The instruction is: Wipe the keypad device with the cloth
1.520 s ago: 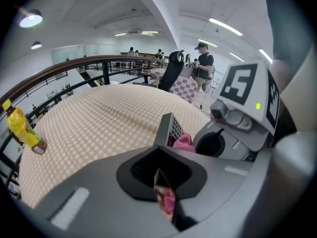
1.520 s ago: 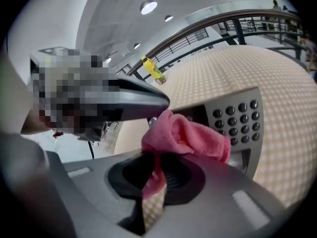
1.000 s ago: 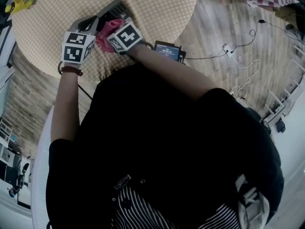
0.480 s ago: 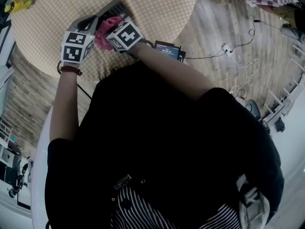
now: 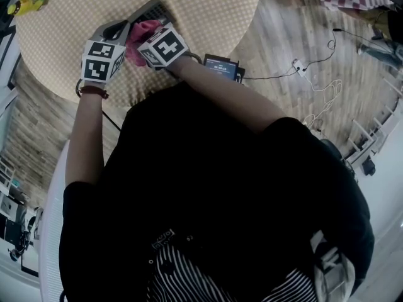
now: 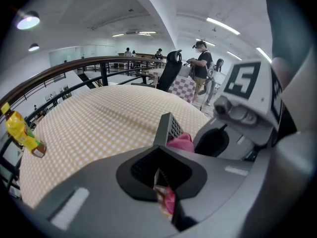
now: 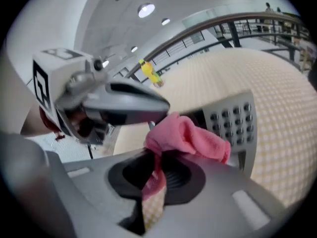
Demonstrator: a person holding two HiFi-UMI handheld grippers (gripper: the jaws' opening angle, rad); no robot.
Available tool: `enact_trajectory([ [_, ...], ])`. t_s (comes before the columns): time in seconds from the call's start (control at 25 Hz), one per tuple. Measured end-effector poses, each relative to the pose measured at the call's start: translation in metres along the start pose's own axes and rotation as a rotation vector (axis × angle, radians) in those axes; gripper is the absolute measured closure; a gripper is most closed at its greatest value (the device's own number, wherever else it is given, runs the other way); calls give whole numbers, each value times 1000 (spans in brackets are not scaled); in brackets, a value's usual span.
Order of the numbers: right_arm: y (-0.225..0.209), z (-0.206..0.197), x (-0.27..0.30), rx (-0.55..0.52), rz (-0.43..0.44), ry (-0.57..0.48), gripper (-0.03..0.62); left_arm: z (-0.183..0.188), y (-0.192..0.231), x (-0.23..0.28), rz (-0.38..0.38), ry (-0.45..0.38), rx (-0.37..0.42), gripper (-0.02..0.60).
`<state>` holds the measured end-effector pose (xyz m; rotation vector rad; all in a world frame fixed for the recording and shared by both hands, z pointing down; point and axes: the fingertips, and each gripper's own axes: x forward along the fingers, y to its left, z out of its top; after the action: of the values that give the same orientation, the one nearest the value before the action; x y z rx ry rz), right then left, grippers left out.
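Observation:
The grey keypad device [image 5: 155, 9] lies tilted over the checked round table [image 5: 208, 11]. My left gripper [image 5: 121, 30] is shut on the device's near edge; its thin side [image 6: 166, 127] rises just past the jaws of that gripper [image 6: 161, 176]. My right gripper [image 7: 153, 175] is shut on a pink cloth [image 7: 187, 136], which is bunched against the key face [image 7: 234, 119]. In the head view the cloth [image 5: 140, 35] shows between the two marker cubes, with the right gripper [image 5: 154, 39] beside it. The left gripper [image 7: 116, 104] sits close on the left in the right gripper view.
A yellow bottle [image 5: 24, 5] stands at the table's far left edge, also seen from the left gripper [image 6: 20, 129]. A small screen unit [image 5: 221, 66] and cables [image 5: 315, 74] are over the wood floor at right. People and chairs [image 6: 200, 71] stand beyond the table.
The right gripper has slid the pink cloth a little farther along the keypad, away from the person. The left gripper has held still.

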<state>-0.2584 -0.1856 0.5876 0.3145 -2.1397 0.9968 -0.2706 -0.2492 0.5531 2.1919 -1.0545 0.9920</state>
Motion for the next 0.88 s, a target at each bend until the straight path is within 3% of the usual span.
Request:
enact_trajectory([
  [0.08, 6, 28, -8, -44, 4, -48, 545, 2, 3, 0, 5, -10, -3, 583],
  [0.16, 6, 31, -9, -46, 4, -30, 545, 1, 3, -1, 5, -11, -5, 583],
  [0.6, -16, -40, 15, 5, -42, 104, 545, -5, 3, -2, 14, -10, 0, 583],
  [0.68, -18, -49, 17, -39, -58, 136, 545, -5, 4, -4, 26, -17, -6, 583],
  [0.88, -15, -61, 18, -94, -41, 176, 545, -9, 5, -6, 51, -42, -126, 580],
])
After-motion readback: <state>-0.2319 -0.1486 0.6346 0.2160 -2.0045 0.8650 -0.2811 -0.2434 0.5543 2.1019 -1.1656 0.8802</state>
